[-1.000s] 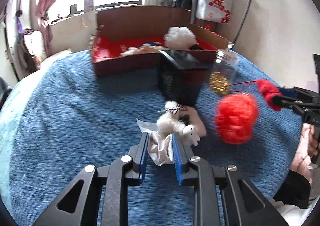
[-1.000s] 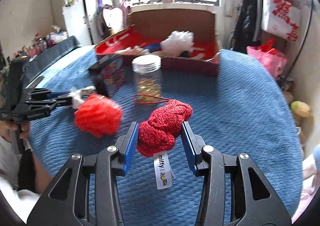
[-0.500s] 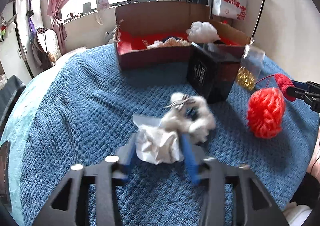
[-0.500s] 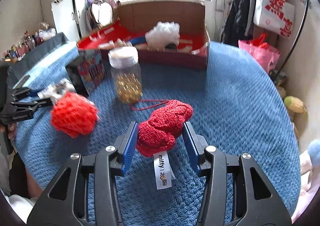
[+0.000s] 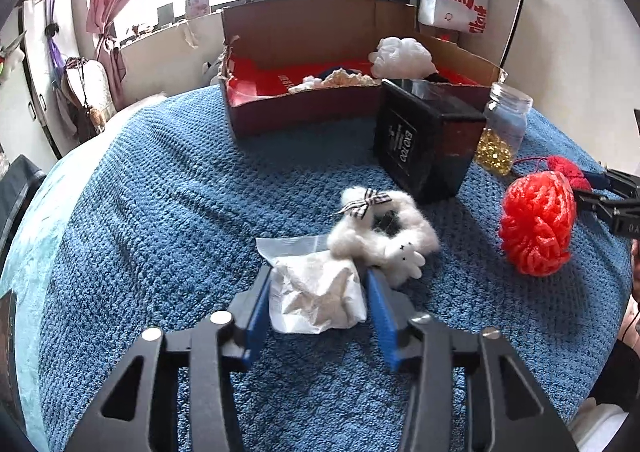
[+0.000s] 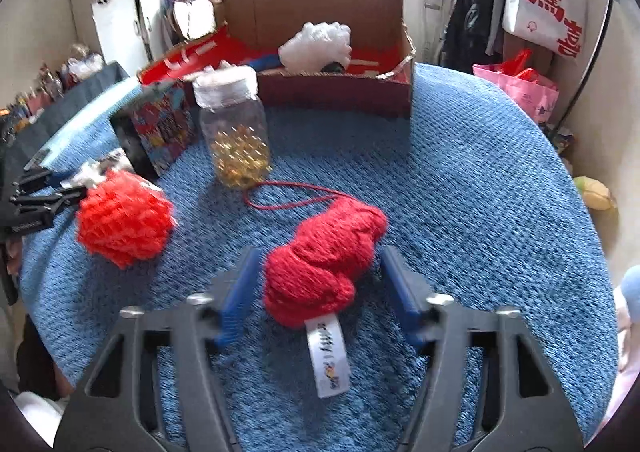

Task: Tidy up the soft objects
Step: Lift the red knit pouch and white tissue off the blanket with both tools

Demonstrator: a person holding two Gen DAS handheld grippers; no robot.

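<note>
Straddling the red knitted toy point(image 6: 324, 272) on the blue blanket point(image 6: 480, 180), the right gripper point(image 6: 320, 284) stood apart. The left gripper point(image 5: 316, 292) flanked a white plastic packet point(image 5: 316, 292), grip unclear. Each needed a centred squeeze before lifting toward the cardboard box point(image 5: 304, 32).

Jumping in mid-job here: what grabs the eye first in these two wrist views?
The bright orange-red mesh pouf on the blue blanket, left of the red knitted item lying between the open right gripper. In the left view, a white fluffy bunny scrunchie lies just beyond the left gripper, which straddles a white packet.
</note>
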